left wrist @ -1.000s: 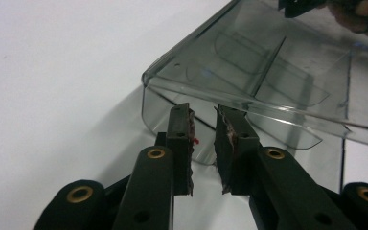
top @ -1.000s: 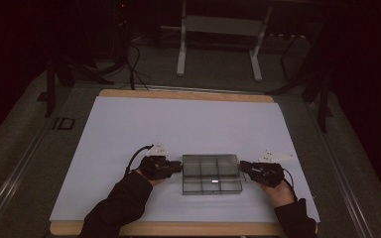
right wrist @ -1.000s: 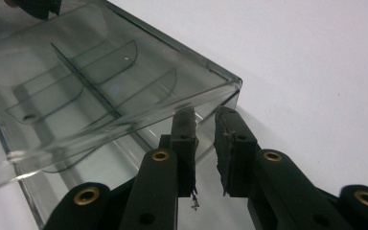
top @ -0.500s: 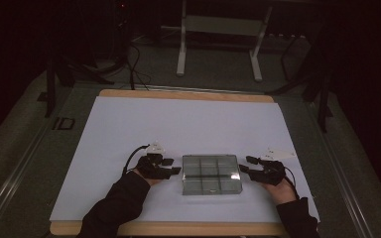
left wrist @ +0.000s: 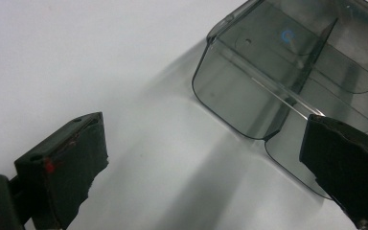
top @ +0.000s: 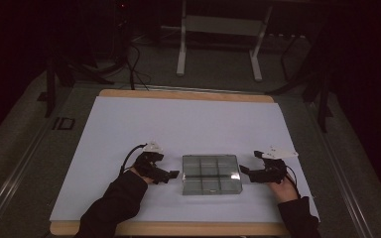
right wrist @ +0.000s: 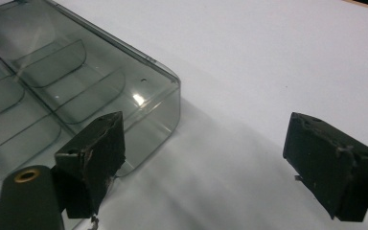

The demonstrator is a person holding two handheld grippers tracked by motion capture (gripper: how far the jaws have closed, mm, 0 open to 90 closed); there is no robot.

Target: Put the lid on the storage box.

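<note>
A smoky clear plastic box (top: 211, 173) with several inner compartments lies flat near the front middle of the white table top (top: 188, 124). My left gripper (top: 172, 174) rests just left of it, jaws open and apart from the box wall. My right gripper (top: 244, 171) sits just right of it, also open and not touching. In the left gripper view the box's rounded corner (left wrist: 249, 91) lies ahead at upper right, and the left gripper (left wrist: 206, 158) holds nothing. In the right gripper view the box (right wrist: 76, 86) is at the left, partly behind one jaw of the empty right gripper (right wrist: 211, 153).
The table's wooden edge (top: 178, 229) runs along the front. Dark-sleeved forearms (top: 111, 208) come in from the bottom. Behind the table stand white frame legs (top: 181, 44) and floor cables (top: 129, 64).
Both grippers have drawn outward from the box's sides, leaving small gaps where they were against it. The box has stayed in place.
</note>
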